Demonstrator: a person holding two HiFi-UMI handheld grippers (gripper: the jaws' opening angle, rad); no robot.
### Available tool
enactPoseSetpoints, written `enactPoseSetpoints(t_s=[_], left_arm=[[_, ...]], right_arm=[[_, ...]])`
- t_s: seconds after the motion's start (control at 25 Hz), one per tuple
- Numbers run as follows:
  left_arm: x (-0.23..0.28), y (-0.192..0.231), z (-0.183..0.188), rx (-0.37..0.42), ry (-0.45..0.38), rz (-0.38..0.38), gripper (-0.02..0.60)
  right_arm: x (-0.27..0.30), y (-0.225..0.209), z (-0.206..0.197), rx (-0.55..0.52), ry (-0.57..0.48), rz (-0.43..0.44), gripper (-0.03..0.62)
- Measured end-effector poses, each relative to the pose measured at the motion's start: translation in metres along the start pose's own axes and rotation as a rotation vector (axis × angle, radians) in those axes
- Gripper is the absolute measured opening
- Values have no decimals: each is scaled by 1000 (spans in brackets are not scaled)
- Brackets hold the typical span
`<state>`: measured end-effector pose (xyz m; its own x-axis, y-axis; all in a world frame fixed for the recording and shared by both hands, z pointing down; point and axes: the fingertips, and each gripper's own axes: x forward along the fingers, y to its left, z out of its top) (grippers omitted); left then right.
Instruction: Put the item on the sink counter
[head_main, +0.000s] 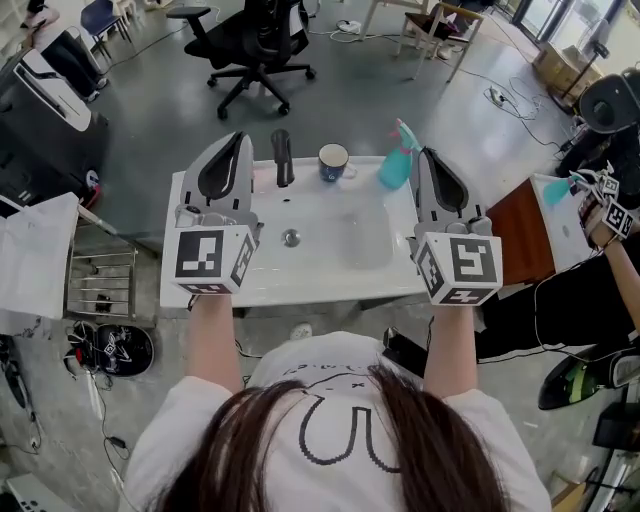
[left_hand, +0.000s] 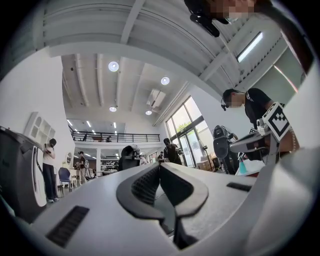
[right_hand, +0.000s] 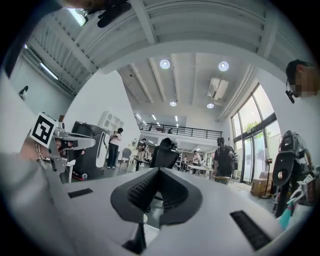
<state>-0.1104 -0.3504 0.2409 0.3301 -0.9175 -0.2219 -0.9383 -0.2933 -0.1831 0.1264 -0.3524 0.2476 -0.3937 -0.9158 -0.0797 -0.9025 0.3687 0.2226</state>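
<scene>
- The blue spray bottle (head_main: 397, 165) stands upright on the sink tabletop (head_main: 300, 285), at the back rim, to the right of the tap (head_main: 283, 157). I think this is the item, but I cannot be sure.
- A mug (head_main: 333, 161) also stands on the back rim. It is just to the right of the tap, between the tap and the spray bottle.
- The right gripper (right_hand: 159, 172) is closed all the way, with its two dark pads pressed together. Nothing is between them. It is to the right of the tap, just beside the spray bottle, and I cannot tell if they touch.
- The left gripper (left_hand: 160, 167) is closed too, and it holds nothing. It is just to the left of the tap.
- Both grippers point out across the room, not down at the sink.
- The drain (head_main: 291, 238) sits in the bowl, in front of the tap.
- The job looks done to me. Both things rest on the tabletop and both grippers are empty. I see nothing left to put down.
</scene>
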Motion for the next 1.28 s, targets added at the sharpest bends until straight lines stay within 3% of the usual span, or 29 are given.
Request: enactPoseSetpoints(t_s=[0.36,1.28], left_arm=[[2,-2,18,23,-41,5,11],[8,7,22,33,-47,-7,11]], right_arm=[[-11,-17,27,34,-72,-14,28],[-4,-24,33,-17,-59,-43,28]])
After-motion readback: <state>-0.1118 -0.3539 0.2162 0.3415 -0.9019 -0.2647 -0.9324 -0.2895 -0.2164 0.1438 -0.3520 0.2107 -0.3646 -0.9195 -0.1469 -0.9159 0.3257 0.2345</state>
